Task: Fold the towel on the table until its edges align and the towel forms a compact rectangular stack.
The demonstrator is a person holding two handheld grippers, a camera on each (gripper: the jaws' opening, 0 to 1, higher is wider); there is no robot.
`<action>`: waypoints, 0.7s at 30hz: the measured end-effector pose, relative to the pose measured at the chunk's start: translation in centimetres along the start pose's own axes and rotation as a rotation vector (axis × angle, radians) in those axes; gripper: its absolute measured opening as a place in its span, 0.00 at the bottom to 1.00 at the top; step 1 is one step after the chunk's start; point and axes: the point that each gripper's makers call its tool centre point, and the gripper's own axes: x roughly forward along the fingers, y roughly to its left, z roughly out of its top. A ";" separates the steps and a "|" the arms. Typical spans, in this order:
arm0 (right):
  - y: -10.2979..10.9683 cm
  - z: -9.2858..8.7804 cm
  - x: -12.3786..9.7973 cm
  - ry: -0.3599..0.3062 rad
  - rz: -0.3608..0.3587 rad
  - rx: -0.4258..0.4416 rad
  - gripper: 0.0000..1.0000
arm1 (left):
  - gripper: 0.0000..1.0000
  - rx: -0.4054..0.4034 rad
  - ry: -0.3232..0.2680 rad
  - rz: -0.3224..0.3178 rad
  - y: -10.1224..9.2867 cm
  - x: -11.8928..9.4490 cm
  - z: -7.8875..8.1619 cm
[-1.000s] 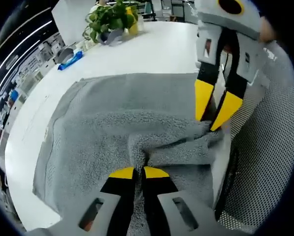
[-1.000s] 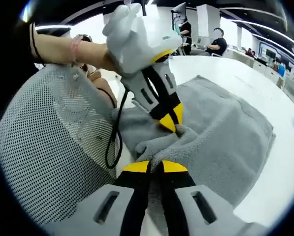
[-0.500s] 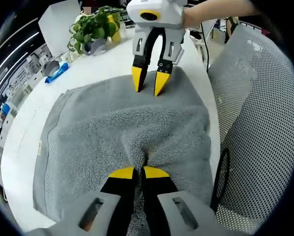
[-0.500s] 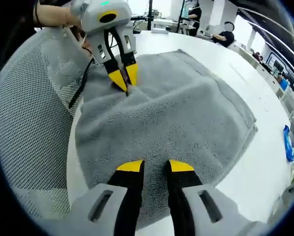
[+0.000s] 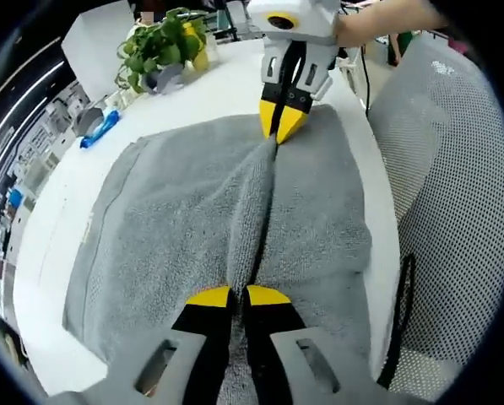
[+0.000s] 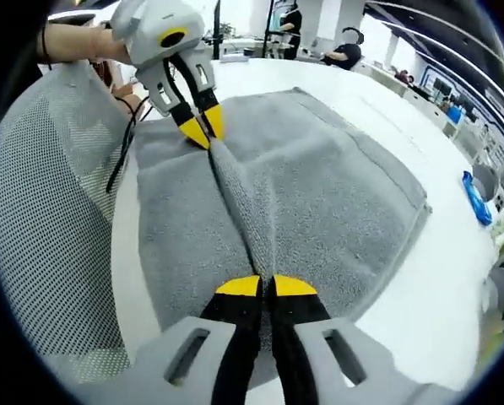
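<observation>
The right claw [image 5: 278,126] has clamped shut on the grey towel [image 5: 184,211]; the left claw [image 5: 237,296] grips it too, a ridge pulled taut between them on the white bench [image 5: 235,84].

A white bench [image 5: 235,93] carries the things. A grey towel [image 5: 184,211] lies spread directly on it, covering much of its near part, with a raised ridge running down the towel's middle. Beyond the towel, toward the far side, a potted green plant [image 5: 163,42] stands on the bench, and near it a blue object [image 5: 100,131] lies on the bare white surface. In the right gripper view, the blue object [image 6: 477,198] rests well apart from the towel [image 6: 319,194].
</observation>
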 end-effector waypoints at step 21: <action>-1.8 1.2 1.0 0.012 0.035 -0.109 0.05 | 0.15 -0.301 -0.089 0.000 2.8 0.2 -0.6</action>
